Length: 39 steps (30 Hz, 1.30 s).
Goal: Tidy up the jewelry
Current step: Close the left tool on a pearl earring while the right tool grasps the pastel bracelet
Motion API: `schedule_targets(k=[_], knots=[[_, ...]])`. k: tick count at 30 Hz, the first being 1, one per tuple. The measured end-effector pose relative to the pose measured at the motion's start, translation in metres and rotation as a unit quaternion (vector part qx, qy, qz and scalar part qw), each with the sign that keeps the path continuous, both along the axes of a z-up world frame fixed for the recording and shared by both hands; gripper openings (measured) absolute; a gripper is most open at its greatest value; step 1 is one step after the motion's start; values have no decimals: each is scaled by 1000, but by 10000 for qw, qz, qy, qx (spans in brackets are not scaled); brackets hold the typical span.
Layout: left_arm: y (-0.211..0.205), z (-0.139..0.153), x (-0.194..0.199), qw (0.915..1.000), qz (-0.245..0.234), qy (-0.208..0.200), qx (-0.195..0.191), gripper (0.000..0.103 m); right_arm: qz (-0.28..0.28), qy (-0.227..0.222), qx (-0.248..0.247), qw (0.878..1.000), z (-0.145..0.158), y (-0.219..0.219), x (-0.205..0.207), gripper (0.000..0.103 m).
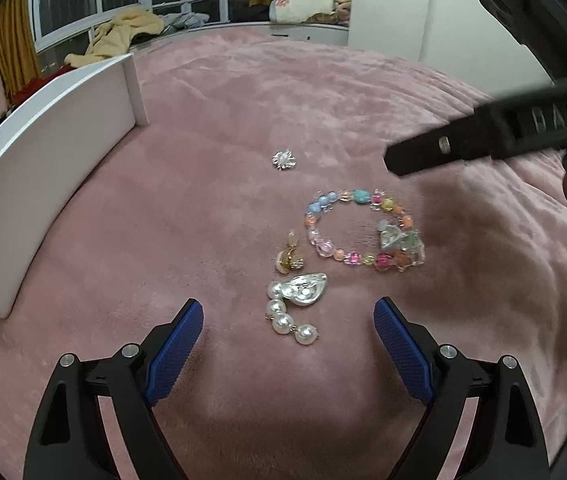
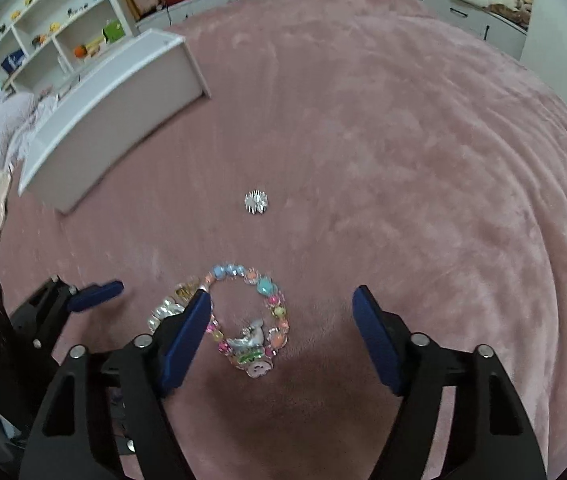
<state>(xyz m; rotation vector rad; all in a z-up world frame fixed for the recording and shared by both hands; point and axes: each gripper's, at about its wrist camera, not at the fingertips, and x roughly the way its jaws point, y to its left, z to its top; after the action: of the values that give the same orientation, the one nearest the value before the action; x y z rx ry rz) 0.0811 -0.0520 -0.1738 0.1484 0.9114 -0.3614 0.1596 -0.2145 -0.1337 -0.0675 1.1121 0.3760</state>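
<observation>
On the pink plush blanket lie a colourful bead bracelet, a pearl strand with a silver heart, a small gold earring and a silver flower brooch. My left gripper is open, its blue pads either side of the pearl strand, just above it. My right gripper is open over the bracelet, which lies between its fingers. The brooch shows further off in the right wrist view. The pearl piece is partly hidden behind the right gripper's left finger.
A white box stands on the blanket at the left; it also shows in the right wrist view. The right gripper's black body hangs above the bracelet. White shelves and a window sill with clothes lie beyond.
</observation>
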Motion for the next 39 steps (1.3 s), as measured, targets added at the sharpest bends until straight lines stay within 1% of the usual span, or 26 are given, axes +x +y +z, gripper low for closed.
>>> schedule_targets(k=[2,4,5,7,9,11,12,13,14,15,16,17,19,21,23,24,28,34,39], knots=[[0,-3,3,10000,29,49,7,86,-30,64,-112,9999,-7,2,1,65],[-1,-5,5,9999,15,129,29,76,-37,111,-184,9998,-14,3,4,59],[-2,-8,7,9998,13,170,56,75,-39,146,-209,9997,-17,3,5,56],[-2,-11,8,9997,18,241,69,68,2,220,-213,9995,-22,4,8,49],[-2,-12,7,9996,2,271,73,63,79,312,-317,9990,-29,7,8,44],[-2,-13,5,9996,-22,273,105,58,138,370,-518,9979,-37,11,7,34],[-2,-13,6,9995,-30,283,115,53,117,367,-676,9970,-41,13,7,31],[-2,-13,6,9995,-49,302,112,48,79,387,-721,9966,-43,12,7,25],[-1,-12,5,9994,-57,306,116,47,52,400,-709,9967,-43,11,8,20],[-1,-11,4,9994,-54,307,122,42,26,414,-657,9970,-43,9,8,18],[0,-11,4,9994,-62,324,109,37,8,406,-625,9972,-42,8,8,12],[0,-11,4,9994,-61,332,104,35,-7,396,-611,9973,-41,8,8,10],[0,-10,4,9993,-89,349,91,26,-54,379,-539,9978,-38,5,6,10],[0,-10,4,9993,-105,348,115,23,-92,374,-488,9981,-36,3,8,9],[0,-10,4,9992,-126,355,119,17,-126,357,-434,9983,-33,2,7,9],[0,-9,3,9992,-136,353,111,16,-146,341,-393,9985,-30,1,8,9],[0,-2,-1,9994,-182,279,99,16,-244,260,-176,9992,-20,-6,8,9],[8,19,-2,9998,-158,84,56,16,-329,183,18,9993,-10,-12,9,9],[12,33,-1,9999,-136,-60,21,16,-342,13,216,9992,5,-15,5,10]])
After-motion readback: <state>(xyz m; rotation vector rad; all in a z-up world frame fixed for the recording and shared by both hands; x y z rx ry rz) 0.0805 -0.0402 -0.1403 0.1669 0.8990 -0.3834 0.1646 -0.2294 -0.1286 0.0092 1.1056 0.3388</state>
